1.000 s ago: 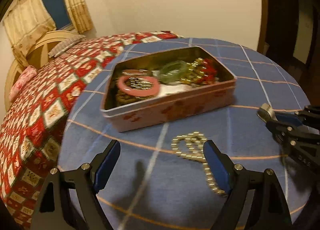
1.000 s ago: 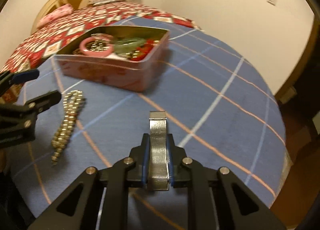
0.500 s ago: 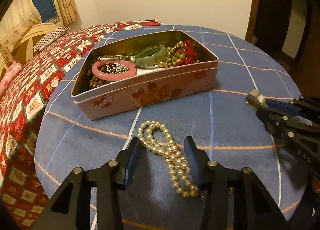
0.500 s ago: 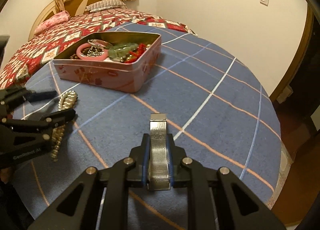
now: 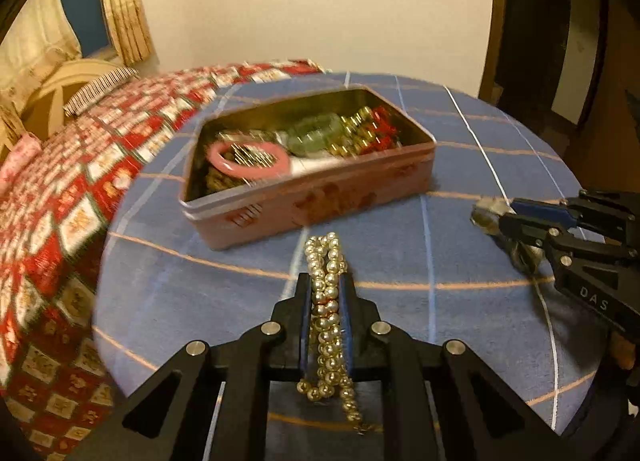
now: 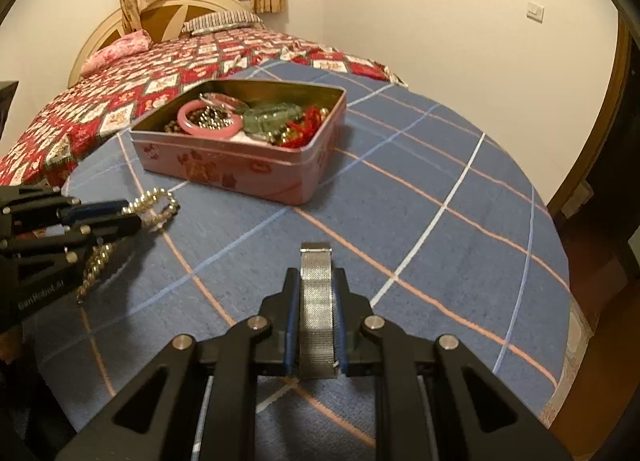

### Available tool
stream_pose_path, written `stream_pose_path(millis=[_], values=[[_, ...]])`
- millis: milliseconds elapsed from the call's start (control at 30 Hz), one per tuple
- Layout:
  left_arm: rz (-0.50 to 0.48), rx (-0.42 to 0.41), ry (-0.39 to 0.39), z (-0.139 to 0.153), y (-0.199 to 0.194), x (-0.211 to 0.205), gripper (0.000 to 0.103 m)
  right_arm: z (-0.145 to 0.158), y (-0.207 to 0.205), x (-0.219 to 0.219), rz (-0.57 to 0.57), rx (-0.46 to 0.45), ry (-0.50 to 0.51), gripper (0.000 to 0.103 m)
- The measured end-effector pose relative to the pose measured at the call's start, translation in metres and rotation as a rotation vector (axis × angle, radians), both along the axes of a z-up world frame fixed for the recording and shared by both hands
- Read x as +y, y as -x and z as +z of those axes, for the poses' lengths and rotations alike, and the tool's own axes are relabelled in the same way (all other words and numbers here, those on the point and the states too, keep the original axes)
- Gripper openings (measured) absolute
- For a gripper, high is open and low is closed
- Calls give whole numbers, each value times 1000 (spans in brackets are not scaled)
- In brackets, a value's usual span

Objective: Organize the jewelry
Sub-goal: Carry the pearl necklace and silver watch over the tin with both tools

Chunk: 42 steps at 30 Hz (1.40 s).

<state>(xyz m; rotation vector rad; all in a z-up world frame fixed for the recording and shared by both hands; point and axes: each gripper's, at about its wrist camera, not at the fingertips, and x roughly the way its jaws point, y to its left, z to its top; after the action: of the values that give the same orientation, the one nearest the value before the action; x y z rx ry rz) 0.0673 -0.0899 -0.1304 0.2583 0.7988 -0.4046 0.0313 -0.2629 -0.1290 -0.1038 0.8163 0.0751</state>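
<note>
Over the round tabletop [image 6: 460,165] with its blue plaid cloth, both grippers point forward and slope downward toward the cloth. The left gripper [image 5: 325,281] sits at the near edge, aimed at the pink tin box [image 5: 320,197] straight ahead; in the right wrist view it enters from the left edge [image 6: 134,217], its tips lying over the cloth. The pearl necklace [image 5: 328,301] runs lengthwise between its jaws, one looped end reaching past the tips toward the tin, the other end trailing back under the gripper onto the cloth. The jaws are closing, down to a narrow gap, and the blue pads already press the beads from both sides. The left view is smeared with motion blur, so finer detail of the strand is hard to read.

The right gripper [image 6: 316,281] hangs to the right of the left one, well apart from it, and appears at the right edge of the left wrist view [image 5: 496,221]. Its jaws stand narrow, clamped on a silver mesh watch band [image 6: 316,309] that stands upright between the pads, its top end poking out beyond the tips.

The tin stands open farther back on the tabletop, holding a pink bangle [image 6: 208,121], a green bracelet [image 6: 268,117], red beads [image 6: 304,125] and dark beads. A bed [image 6: 132,93] with a red patterned quilt lies beyond the tabletop
</note>
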Motion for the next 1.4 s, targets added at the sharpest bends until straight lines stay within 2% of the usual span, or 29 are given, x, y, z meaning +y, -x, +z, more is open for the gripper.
stream_pose_path(millis=[167, 800, 1400], values=[[10, -64, 0, 16, 3, 6, 12, 12, 2, 4, 6, -42, 1, 17], [57, -165, 70, 53, 0, 27, 12, 52, 4, 24, 39, -160, 16, 17], [86, -239, 47, 74, -33, 28, 12, 91, -27, 48, 66, -280, 59, 17]])
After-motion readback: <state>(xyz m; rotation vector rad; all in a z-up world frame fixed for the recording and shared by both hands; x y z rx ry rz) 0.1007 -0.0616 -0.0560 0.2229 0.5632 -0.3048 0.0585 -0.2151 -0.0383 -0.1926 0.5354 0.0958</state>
